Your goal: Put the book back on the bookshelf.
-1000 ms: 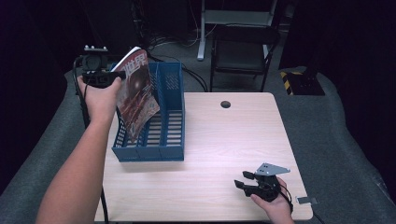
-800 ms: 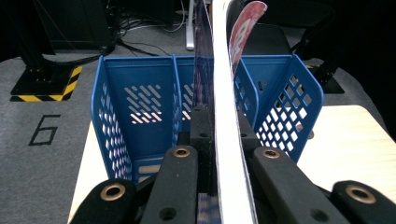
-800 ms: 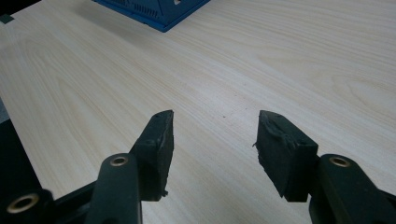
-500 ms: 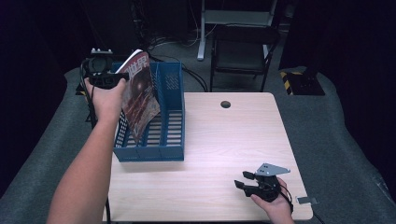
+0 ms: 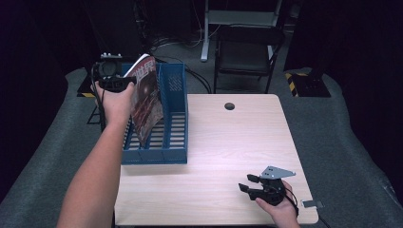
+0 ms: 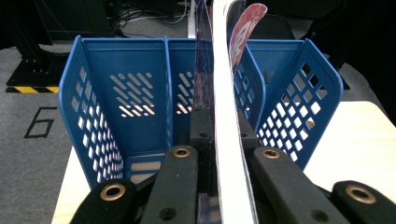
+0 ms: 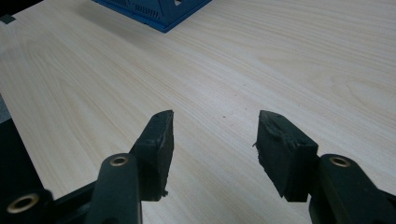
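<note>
While the magazine (image 5: 146, 102) is hanging tilted over the blue file rack (image 5: 172, 137), its lower edge is dipping into the middle slot, as far as I can tell from the high view. I am gripping its top edge with my left hand-held gripper (image 5: 124, 81), the jaws pressed tight on the pages; in the left gripper view the magazine (image 6: 229, 140) is running edge-on between them, with the rack (image 6: 100, 107) open behind it and its dividers standing on either side. The rack is sitting at the left of the pale wooden surface (image 5: 228, 147), its tall back wall facing away from me. Well apart, at the near right corner of that surface, I am holding my right hand-held gripper (image 5: 249, 183) low, jaws spread wide and gripping nothing; in the right gripper view, bare wood (image 7: 261, 56) is lying between the pads (image 7: 161, 135).
</note>
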